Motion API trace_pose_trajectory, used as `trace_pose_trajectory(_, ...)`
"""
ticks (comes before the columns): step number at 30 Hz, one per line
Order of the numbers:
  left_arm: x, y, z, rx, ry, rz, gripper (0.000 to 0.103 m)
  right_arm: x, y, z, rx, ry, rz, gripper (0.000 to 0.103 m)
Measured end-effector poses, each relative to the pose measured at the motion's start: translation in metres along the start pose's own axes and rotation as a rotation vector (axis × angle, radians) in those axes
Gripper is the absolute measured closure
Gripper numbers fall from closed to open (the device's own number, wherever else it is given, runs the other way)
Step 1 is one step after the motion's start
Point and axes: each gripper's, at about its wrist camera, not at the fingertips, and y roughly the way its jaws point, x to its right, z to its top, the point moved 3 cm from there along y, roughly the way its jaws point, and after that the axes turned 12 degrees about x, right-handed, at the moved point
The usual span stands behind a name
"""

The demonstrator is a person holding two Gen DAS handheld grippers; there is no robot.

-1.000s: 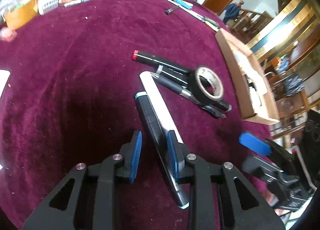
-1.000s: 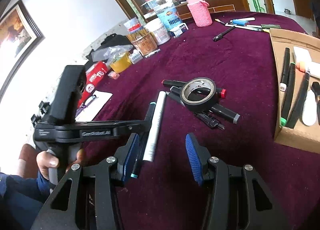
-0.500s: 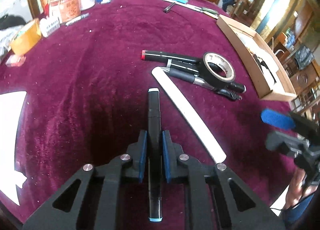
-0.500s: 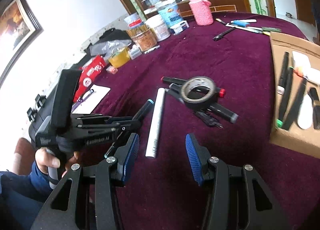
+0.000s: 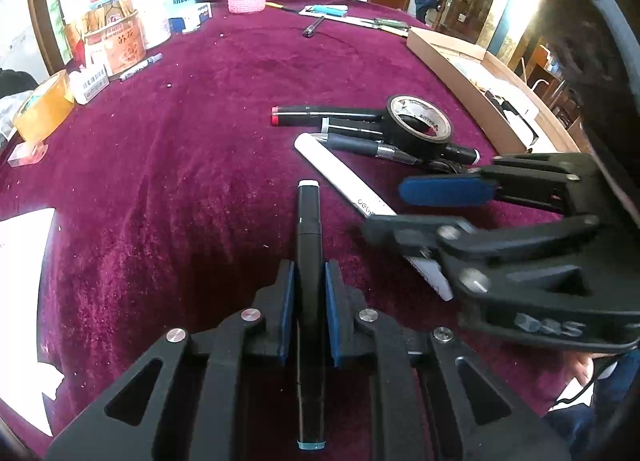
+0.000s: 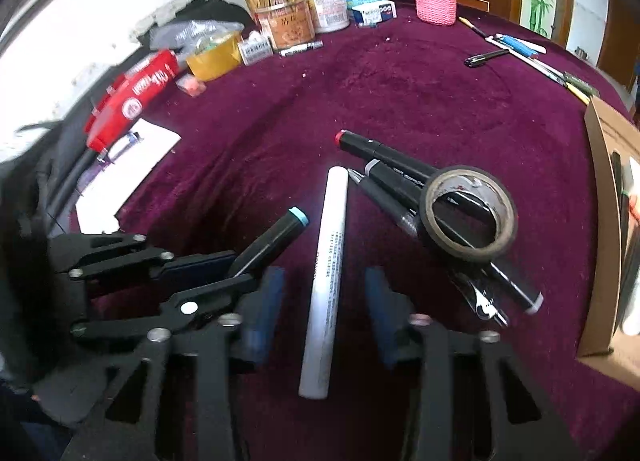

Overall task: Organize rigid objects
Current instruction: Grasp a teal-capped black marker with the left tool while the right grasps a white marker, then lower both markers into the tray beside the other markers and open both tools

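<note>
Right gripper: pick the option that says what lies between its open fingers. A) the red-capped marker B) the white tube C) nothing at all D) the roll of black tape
B: in the right wrist view the right gripper stands open with the white tube lying lengthwise in the gap, while the roll of tape sits farther off on the markers.

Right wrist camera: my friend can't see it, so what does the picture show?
The open right gripper has a white pen lying between its fingers on a maroon tablecloth. Beside it, the left gripper grips a black marker; a tape roll rests on more pens.
</note>
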Motion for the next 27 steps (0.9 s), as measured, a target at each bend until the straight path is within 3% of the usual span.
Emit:
trace_pose_trajectory(1, 0.001, 0.0, 0.0, 0.003, 0.006, 0.002, 0.09, -0.001, 0.004, -0.001, -0.011, -0.016, -0.015, 0.089)
trace_pose_trajectory(2, 0.001, 0.0, -0.001, 0.004, 0.011, 0.006, 0.09, -0.003, 0.008, -0.003, -0.026, -0.03, -0.023, 0.09)
trace_pose_trajectory(6, 0.002, 0.0, 0.0, 0.006, 0.023, 0.014, 0.09, -0.005, 0.006, -0.004, -0.005, -0.063, -0.046, 0.091)
trace_pose_trajectory(15, 0.003, -0.002, 0.001, 0.042, -0.012, 0.009, 0.091, 0.005, -0.012, -0.013, 0.051, 0.023, 0.04, 0.091)
trace_pose_trajectory(27, 0.01, -0.009, 0.02, 0.075, -0.035, 0.017, 0.091, 0.02, -0.034, -0.011, 0.128, 0.092, 0.077, 0.091)
